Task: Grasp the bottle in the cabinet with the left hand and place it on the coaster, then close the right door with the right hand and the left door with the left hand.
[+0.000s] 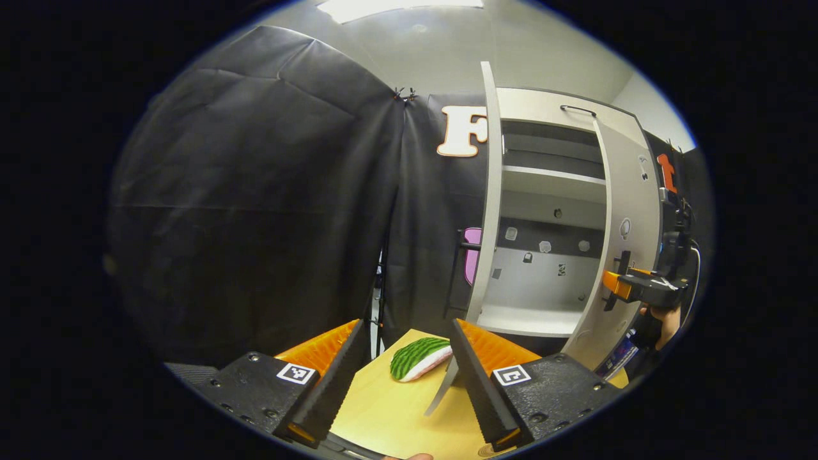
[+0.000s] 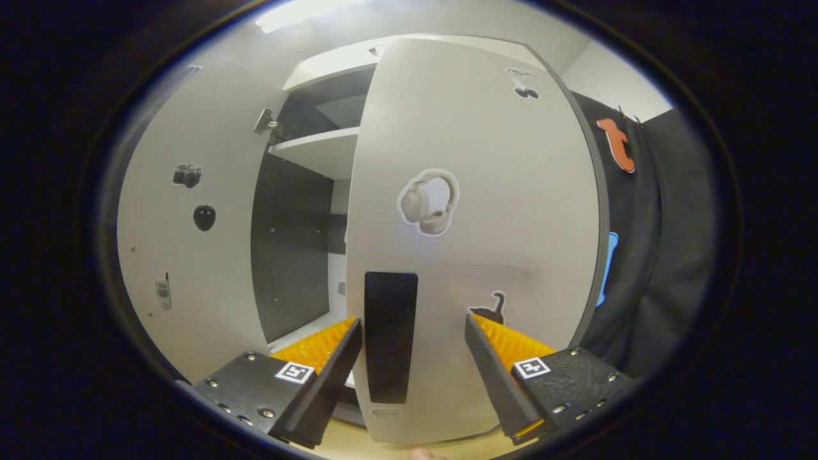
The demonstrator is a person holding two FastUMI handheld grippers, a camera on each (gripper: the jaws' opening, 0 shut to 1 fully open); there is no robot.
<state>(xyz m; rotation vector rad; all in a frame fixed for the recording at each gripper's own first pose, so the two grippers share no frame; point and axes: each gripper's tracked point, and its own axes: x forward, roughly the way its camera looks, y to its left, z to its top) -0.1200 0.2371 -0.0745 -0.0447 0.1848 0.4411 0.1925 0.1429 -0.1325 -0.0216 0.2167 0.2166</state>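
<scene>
Looking along the left gripper [image 1: 402,377] in the left gripper view, its two fingers are spread wide with nothing pinched between them, hanging over a pale wooden tabletop [image 1: 383,415]. Just past the fingertips sits a green striped watermelon-slice coaster [image 1: 418,358], lying flat on the wood with nothing on it. No bottle that I can make out anywhere, so can't say where it is.

Moving right, there's the white two-door cabinet [image 1: 549,191] with a bare shelf inside. Its left door [image 1: 487,191] is swung out edge-on toward the camera, and the right door [image 1: 629,217] is partway open. Further right again, the right gripper [image 1: 613,287], held by a person's hand [image 1: 668,322], sits right at that right door's outer face.

Over in the right gripper view, the right gripper's [image 2: 412,364] fingers are also spread apart, straddling the black rectangular handle [image 2: 390,335] on the right door [image 2: 473,243] without squeezing it; can't tell if they touch the door.
</scene>
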